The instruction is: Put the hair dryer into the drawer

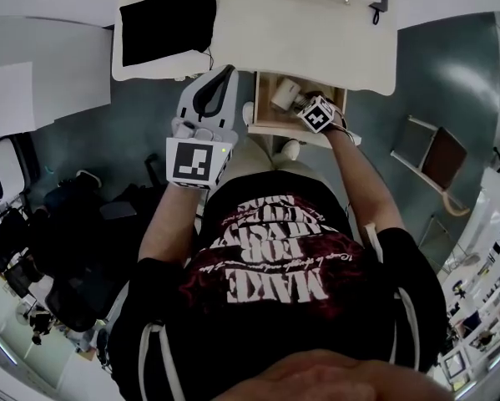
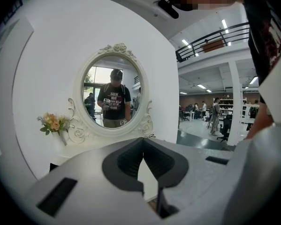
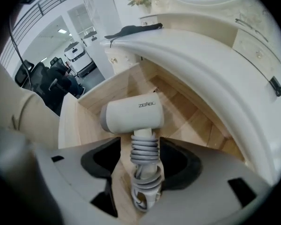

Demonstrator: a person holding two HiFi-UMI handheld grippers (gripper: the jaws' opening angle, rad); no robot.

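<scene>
- Hair dryer (image 3: 133, 116): white, grey rear cap, cord coiled round its handle, inside the open wooden drawer (image 3: 196, 121), near one side wall.
- Right gripper (image 3: 142, 165) clamps the handle.
- Left gripper (image 2: 142, 146): jaws together, empty.

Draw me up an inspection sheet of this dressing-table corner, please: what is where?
Surface: white dressing table, with its wooden drawer pulled open.
Job's things: hair dryer, held over the inside of the drawer.
Clutter: black cloth on the tabletop; small bunch of flowers beside the mirror.
Grippers: right gripper shut on the hair dryer's handle; left gripper raised in front of the table, jaws together, nothing between them.
Cables: the dryer's cord, coiled round its handle.
Surroundings: oval mirror above the table; dark office chairs to one side; an open hall behind.
</scene>
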